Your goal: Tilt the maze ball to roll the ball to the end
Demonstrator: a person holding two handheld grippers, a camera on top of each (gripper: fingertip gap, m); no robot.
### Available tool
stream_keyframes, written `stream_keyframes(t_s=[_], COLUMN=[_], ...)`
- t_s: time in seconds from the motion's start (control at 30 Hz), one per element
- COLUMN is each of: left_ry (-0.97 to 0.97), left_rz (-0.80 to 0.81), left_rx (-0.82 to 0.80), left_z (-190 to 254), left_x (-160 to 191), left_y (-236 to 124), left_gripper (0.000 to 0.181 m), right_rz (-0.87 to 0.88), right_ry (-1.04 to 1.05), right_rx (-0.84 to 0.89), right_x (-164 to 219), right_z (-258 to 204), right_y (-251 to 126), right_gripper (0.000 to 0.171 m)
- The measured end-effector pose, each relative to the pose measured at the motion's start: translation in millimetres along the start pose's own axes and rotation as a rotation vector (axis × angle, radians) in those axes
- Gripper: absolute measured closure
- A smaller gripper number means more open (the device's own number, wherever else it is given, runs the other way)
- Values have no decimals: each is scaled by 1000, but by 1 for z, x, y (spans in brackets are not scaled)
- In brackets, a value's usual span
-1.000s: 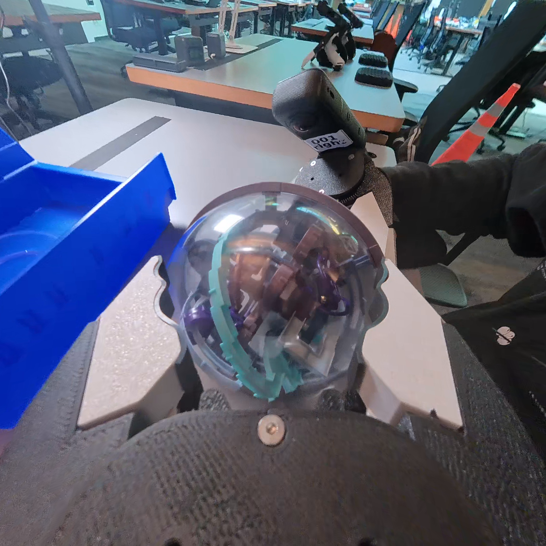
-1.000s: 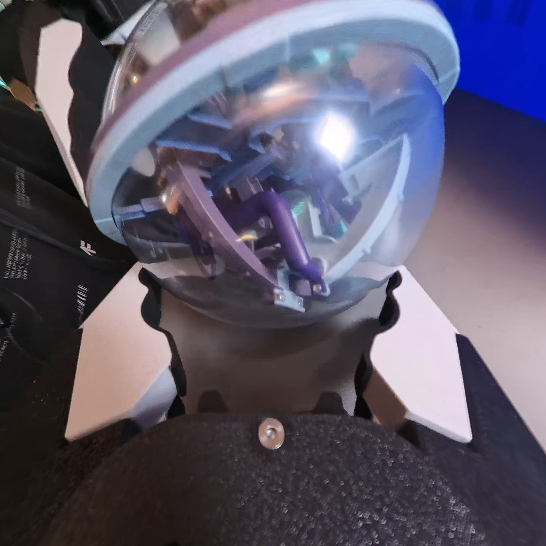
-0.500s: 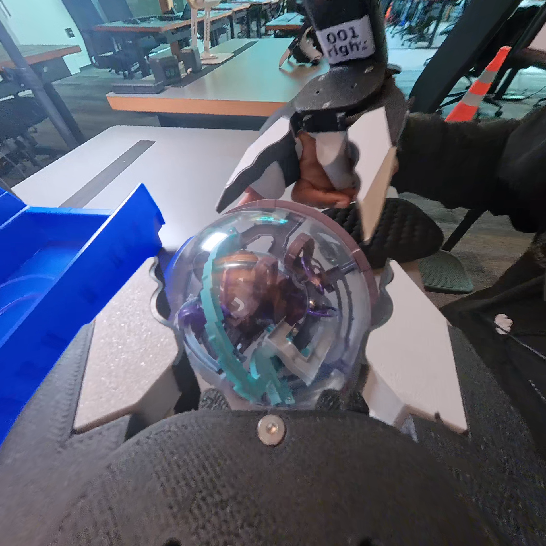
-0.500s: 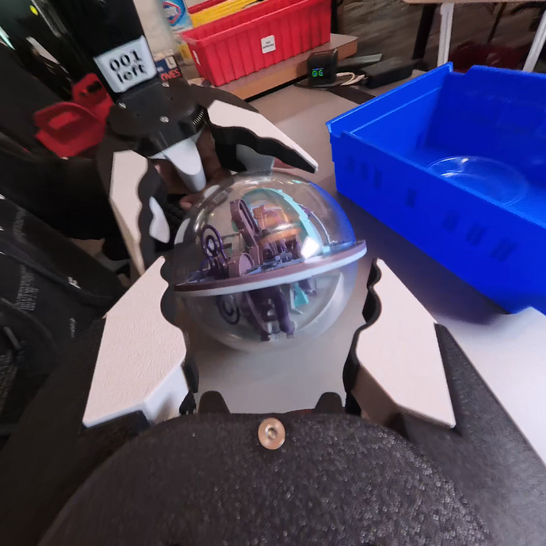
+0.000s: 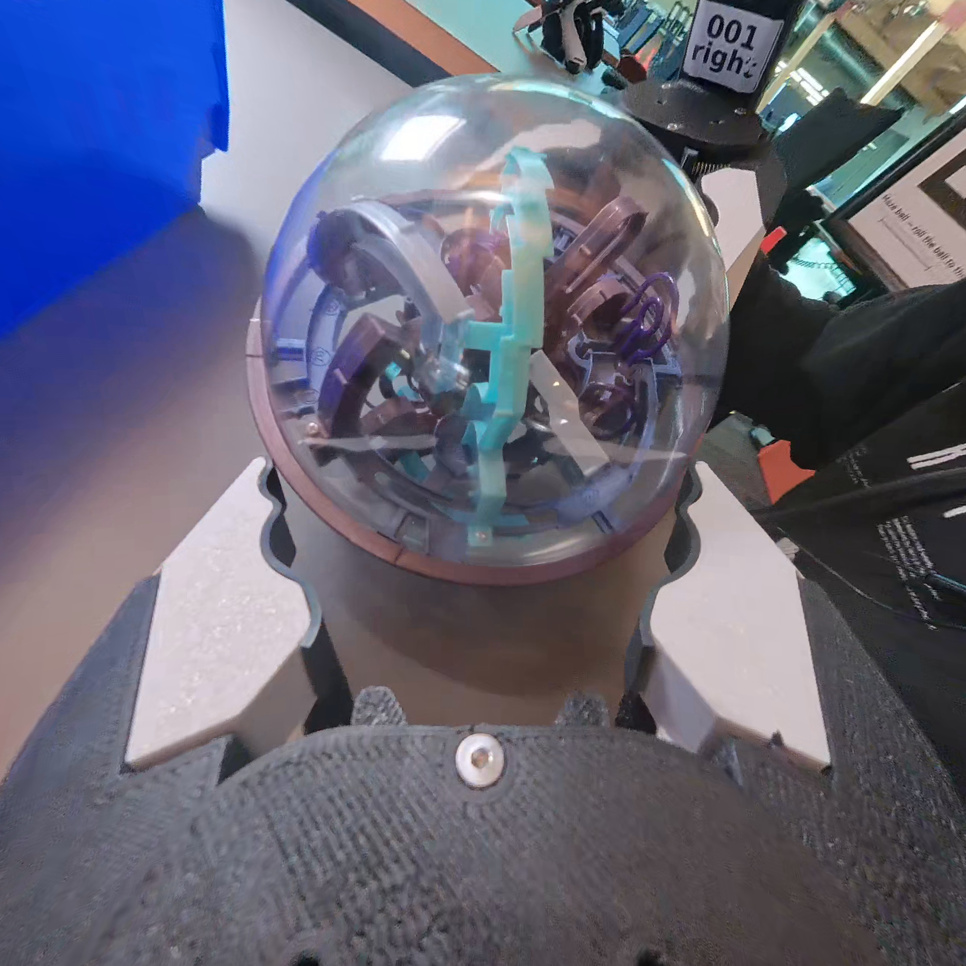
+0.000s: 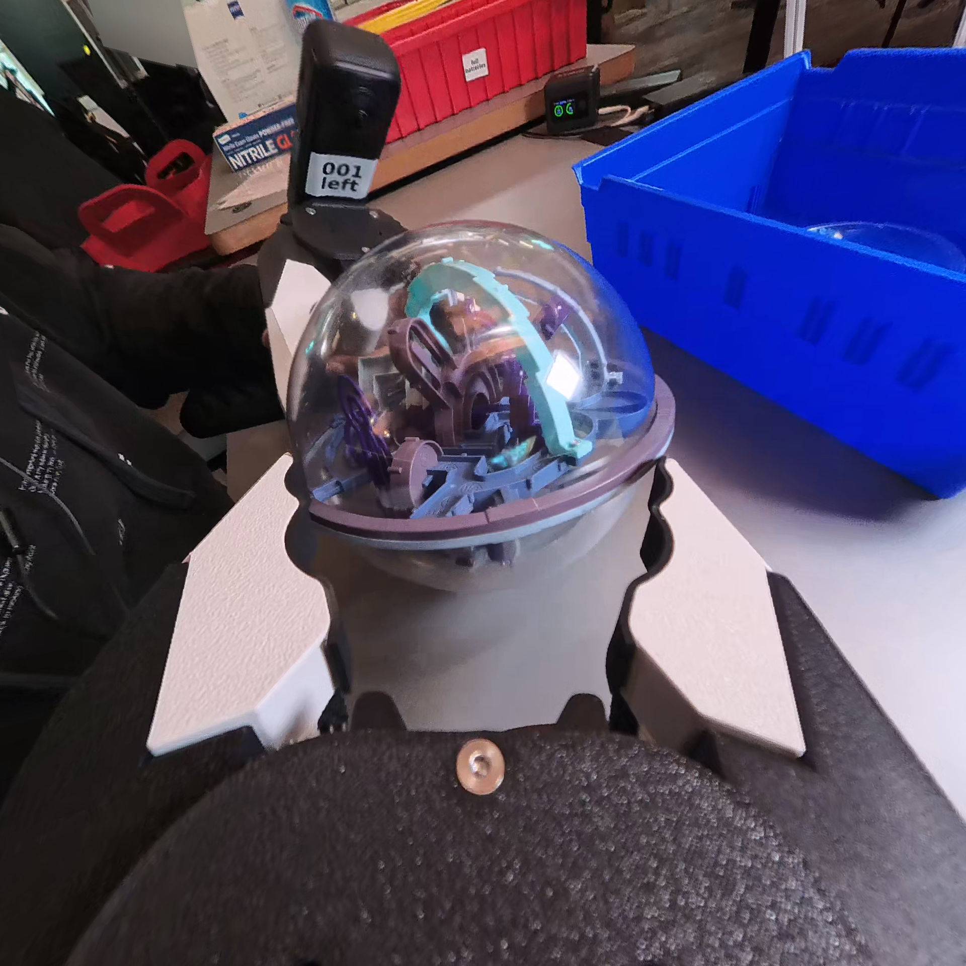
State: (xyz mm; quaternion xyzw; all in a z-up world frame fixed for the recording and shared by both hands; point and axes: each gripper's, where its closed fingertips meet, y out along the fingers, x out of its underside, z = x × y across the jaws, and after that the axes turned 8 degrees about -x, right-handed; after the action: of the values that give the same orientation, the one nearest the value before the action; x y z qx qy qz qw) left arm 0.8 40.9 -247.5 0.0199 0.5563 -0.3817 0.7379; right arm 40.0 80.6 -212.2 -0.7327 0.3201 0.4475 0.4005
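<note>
Two grippers, left (image 5: 478, 502) and right (image 6: 478, 489), were clamped on the maze ball (image 6: 473, 402), held above the surface (image 6: 836, 549). A clear dome (image 6: 894, 248) was seen inside the blue bin (image 6: 732, 292) alongside.

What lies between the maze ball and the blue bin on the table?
Nothing: in the right wrist view only bare table separates the maze ball from the blue bin.
</note>
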Motion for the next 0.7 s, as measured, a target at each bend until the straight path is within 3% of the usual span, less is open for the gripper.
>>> stream_keyframes(t_s=[0.7], left_ry=[265], left_rz=[150], left_rx=[-146], left_z=[0], left_x=[-30], left_y=[-9], left_gripper=[38], right_rz=[-87], right_ry=[20], right_rx=[-15], right_x=[37], right_z=[6], right_y=[17], right_gripper=[38])
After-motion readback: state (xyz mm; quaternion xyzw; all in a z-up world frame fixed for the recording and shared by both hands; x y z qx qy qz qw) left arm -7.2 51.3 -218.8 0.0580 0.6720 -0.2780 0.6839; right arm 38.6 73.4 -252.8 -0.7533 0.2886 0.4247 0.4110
